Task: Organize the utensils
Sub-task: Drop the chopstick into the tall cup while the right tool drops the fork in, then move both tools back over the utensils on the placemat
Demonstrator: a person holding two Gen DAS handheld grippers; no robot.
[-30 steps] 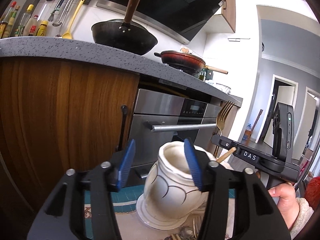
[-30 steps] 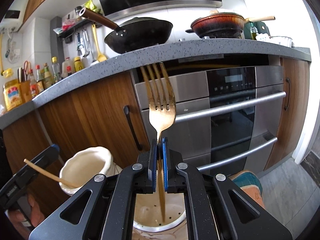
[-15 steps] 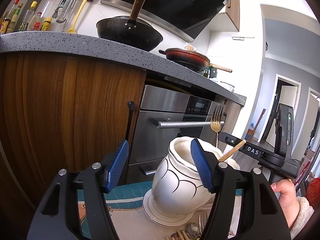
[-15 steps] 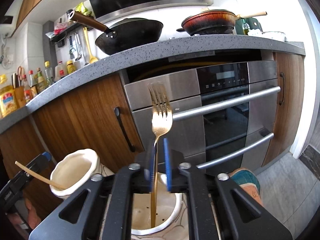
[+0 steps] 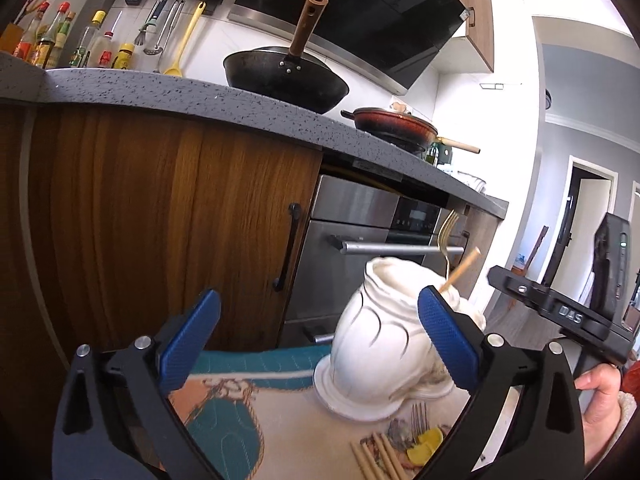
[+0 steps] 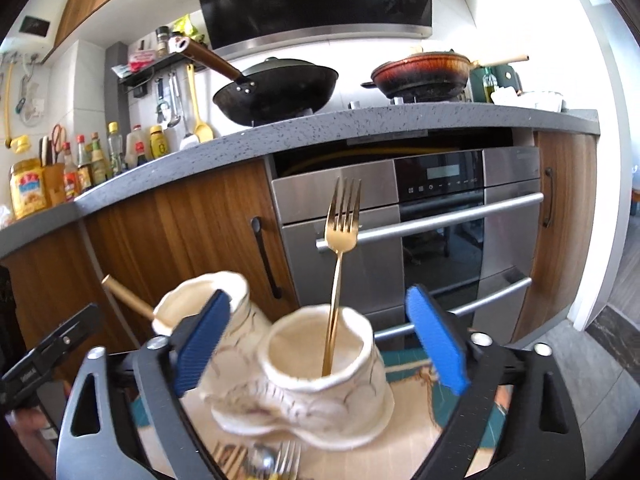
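Jaws of right gripper (image 6: 320, 340), pinched on the fork (image 6: 340, 236) a second ago, now opening wide; fork stands free in right cup (image 6: 320, 368). Left gripper (image 5: 320, 340) also opening, nothing gripped; chopstick (image 5: 460, 270) in left cup (image 5: 380, 344).

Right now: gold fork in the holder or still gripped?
In. The gold fork stands in the white holder; the right gripper is opening, pads clear of it.
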